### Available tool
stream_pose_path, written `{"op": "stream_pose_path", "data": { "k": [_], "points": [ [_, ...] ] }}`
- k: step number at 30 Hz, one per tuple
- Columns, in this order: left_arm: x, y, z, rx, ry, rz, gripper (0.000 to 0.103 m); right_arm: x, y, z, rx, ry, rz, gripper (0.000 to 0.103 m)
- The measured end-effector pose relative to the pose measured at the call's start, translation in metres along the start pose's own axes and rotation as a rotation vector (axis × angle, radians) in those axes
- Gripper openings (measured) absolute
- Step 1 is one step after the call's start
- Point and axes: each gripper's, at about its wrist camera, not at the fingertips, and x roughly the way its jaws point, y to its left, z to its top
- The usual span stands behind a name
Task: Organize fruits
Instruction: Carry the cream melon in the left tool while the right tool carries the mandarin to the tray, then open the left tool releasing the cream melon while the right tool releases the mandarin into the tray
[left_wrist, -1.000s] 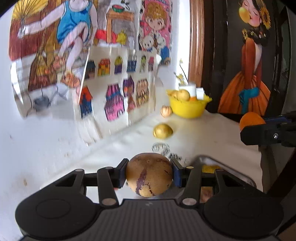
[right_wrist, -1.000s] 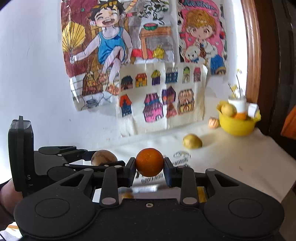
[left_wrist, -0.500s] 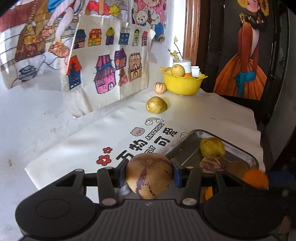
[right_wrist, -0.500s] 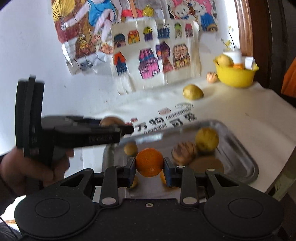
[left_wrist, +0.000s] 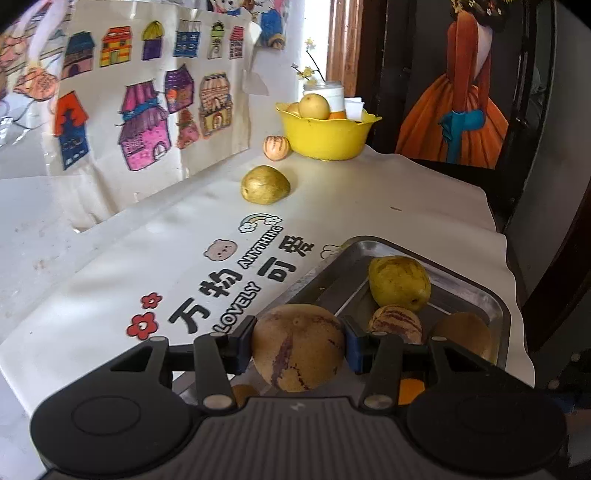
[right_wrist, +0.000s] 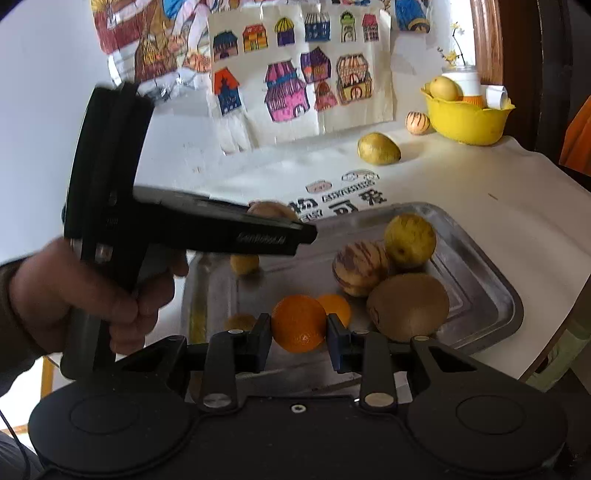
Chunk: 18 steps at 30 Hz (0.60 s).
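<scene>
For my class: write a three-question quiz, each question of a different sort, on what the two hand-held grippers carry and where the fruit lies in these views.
1. True or false: the right hand-held gripper is shut on a round orange fruit.
2. Multiple choice: the left hand-held gripper holds A) a yellow pear, B) a tan round melon with purple streaks, C) nothing.
3. Fill in: the fuzzy brown kiwi lies in the shiny metal ____, while a yellow plastic bowl of fruit stands at the far end of the white printed tablecloth.

Key: 1 true; 2 B; 3 tray.
</scene>
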Motion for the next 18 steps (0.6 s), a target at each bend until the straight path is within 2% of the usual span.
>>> {"op": "stream_pose_path", "data": {
  "k": [14, 18],
  "points": [
    [0.031, 0.005, -0.008, -0.025, 0.074, -0.023, 0.053, 0.027, 0.004, -0.015, -0.033, 0.069, -0.009, 0.033],
    [0.033, 0.001, -0.013, 0.0, 0.078, -0.02, 0.054, 0.03, 0.002, -0.019, -0.026, 0.083, -0.006, 0.033]
  ]
}}
